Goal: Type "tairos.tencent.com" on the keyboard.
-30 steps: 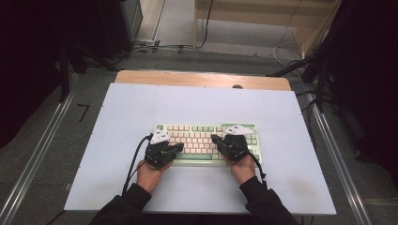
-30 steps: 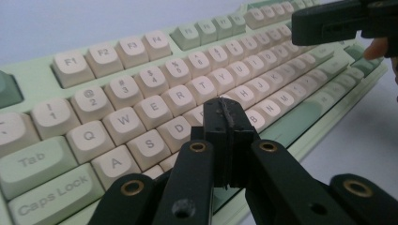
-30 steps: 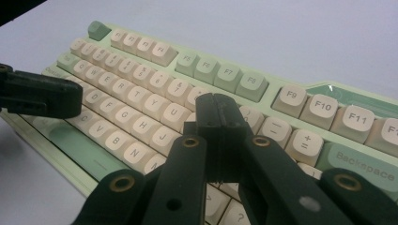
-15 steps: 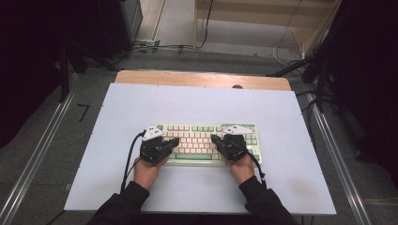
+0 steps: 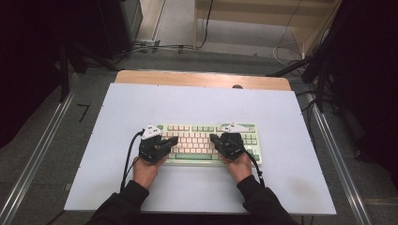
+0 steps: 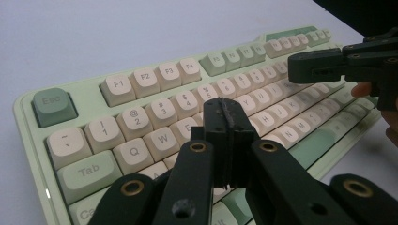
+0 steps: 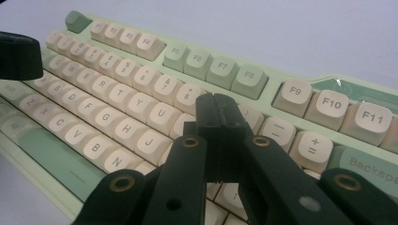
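Observation:
A pale green keyboard (image 5: pixel 199 137) with cream and green keys lies on the white table near the person's edge. My left gripper (image 5: pixel 172 140) is over its left half, jaws shut and pointing right. In the left gripper view the shut tips (image 6: pixel 228 111) hover just above the E and R keys of the keyboard (image 6: pixel 141 93), holding nothing. My right gripper (image 5: pixel 214 138) is over the right half, jaws pointing left. Its shut tips (image 7: pixel 217 106) sit above the number and top letter rows of the keyboard (image 7: pixel 141 89). The two tips are apart.
The white table (image 5: pixel 197 101) has bare room on every side of the keyboard. A wooden strip (image 5: pixel 202 78) runs along its far edge. Metal rails (image 5: pixel 37 154) flank the table, with cables and dark stands (image 5: pixel 324 70) on the floor behind.
The left gripper has shifted slightly left and turned its jaws to the right over the keys. The right gripper and the keyboard have stayed in place.

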Demonstrator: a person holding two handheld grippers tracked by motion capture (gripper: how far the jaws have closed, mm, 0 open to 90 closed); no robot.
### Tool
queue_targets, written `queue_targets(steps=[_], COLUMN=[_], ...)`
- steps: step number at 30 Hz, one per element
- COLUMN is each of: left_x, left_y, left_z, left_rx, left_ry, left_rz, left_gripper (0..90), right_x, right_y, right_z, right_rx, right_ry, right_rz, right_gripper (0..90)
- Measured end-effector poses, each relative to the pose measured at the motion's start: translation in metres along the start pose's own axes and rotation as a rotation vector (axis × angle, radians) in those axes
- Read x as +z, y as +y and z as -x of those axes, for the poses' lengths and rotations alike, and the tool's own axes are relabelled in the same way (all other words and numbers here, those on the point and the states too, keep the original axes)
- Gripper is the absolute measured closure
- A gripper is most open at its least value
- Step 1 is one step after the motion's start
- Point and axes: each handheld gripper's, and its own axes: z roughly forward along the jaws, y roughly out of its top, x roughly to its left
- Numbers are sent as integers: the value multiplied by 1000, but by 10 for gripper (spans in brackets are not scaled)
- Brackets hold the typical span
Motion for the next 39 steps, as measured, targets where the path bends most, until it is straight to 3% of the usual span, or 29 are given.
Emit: queue_targets(steps=[26, 39], left_x=[1, -2], left_y=[0, 1], left_z=[0, -4], left_rx=[4, 0], left_ry=[-2, 6], left_rz=[-7, -1], left_gripper=[900, 900], right_x=[6, -10], right_y=[0, 2], right_z=[0, -8], right_rx=[14, -6], right_ry=[-11, 36], right_rz=[-48, -3], right_gripper=[873, 873])
